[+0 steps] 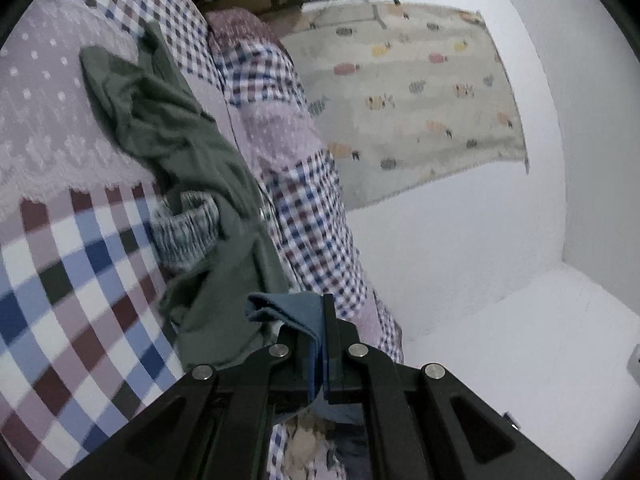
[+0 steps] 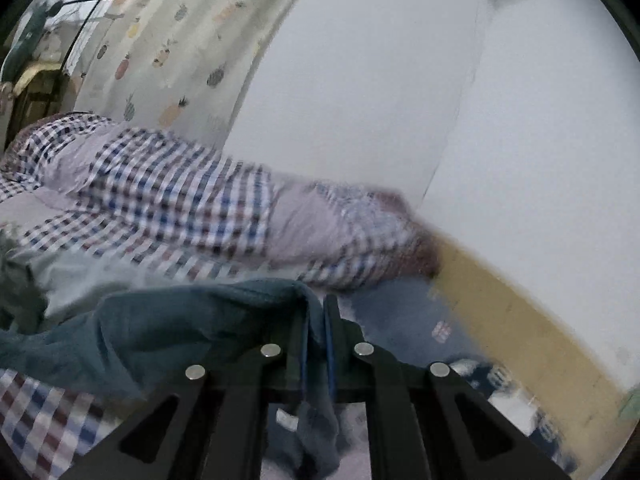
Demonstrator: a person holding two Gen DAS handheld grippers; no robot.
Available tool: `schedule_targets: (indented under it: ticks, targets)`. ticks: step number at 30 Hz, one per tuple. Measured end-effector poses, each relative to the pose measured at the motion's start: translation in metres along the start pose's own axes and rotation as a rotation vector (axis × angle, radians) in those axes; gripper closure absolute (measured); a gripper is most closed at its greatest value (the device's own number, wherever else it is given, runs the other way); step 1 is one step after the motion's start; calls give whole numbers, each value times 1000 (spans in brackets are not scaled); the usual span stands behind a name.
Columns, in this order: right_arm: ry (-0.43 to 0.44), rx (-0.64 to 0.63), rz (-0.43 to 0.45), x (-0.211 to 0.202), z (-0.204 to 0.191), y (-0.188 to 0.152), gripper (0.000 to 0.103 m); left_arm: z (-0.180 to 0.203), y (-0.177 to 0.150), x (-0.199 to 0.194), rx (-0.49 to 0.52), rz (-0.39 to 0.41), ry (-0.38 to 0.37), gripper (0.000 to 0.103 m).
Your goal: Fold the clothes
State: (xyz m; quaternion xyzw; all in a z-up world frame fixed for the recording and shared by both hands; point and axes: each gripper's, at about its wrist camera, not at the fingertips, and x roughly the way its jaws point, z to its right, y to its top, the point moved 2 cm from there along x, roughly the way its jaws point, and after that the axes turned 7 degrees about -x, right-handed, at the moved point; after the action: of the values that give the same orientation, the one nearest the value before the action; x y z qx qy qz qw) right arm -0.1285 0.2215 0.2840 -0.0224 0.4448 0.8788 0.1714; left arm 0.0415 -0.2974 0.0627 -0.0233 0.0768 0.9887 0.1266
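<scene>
My left gripper [image 1: 319, 320] is shut on a fold of blue cloth [image 1: 286, 310], which sticks out to the left of the fingertips and hangs below them. Beyond it an olive-green garment [image 1: 176, 140] lies crumpled on the checked bed cover [image 1: 68, 280], with a grey knitted cuff [image 1: 186, 230] beside it. My right gripper [image 2: 318, 312] is shut on the same kind of blue cloth [image 2: 180, 328], which spreads left over the bed and also droops between the gripper's arms. A bit of green fabric [image 2: 16, 284] shows at the far left.
A rolled checked quilt [image 2: 160, 196] [image 1: 288, 152] runs along the white wall [image 2: 400, 100]. A pineapple-print curtain [image 1: 420, 96] [image 2: 168, 40] hangs behind it. A yellow bed edge [image 2: 520, 328] lies to the right, and dark furniture [image 2: 36, 92] stands far left.
</scene>
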Motion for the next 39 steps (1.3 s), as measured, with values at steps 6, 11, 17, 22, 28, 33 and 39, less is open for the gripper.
schedule_targets:
  ticks: [6, 11, 17, 22, 28, 33, 39]
  targets:
    - [-117, -90, 198, -36, -2, 106, 98, 16, 43, -59, 16, 232, -3, 103]
    - [-152, -53, 357, -59, -28, 166, 98, 20, 90, -137, 48, 523, 61, 103]
    - [-6, -116, 343, -19, -135, 185, 97, -12, 116, -154, -5, 639, 214, 103]
    - [174, -255, 143, 65, -265, 159, 97, -28, 122, -138, -2, 609, 311, 103]
    - [389, -451, -185, 139, -399, 109, 54, -30, 122, -101, 64, 524, 423, 103]
    - [607, -595, -180, 95, -435, 80, 27, -32, 121, -94, 73, 510, 482, 94]
    - [758, -561, -139, 41, -385, 57, 21, -29, 117, -94, 99, 524, 546, 35]
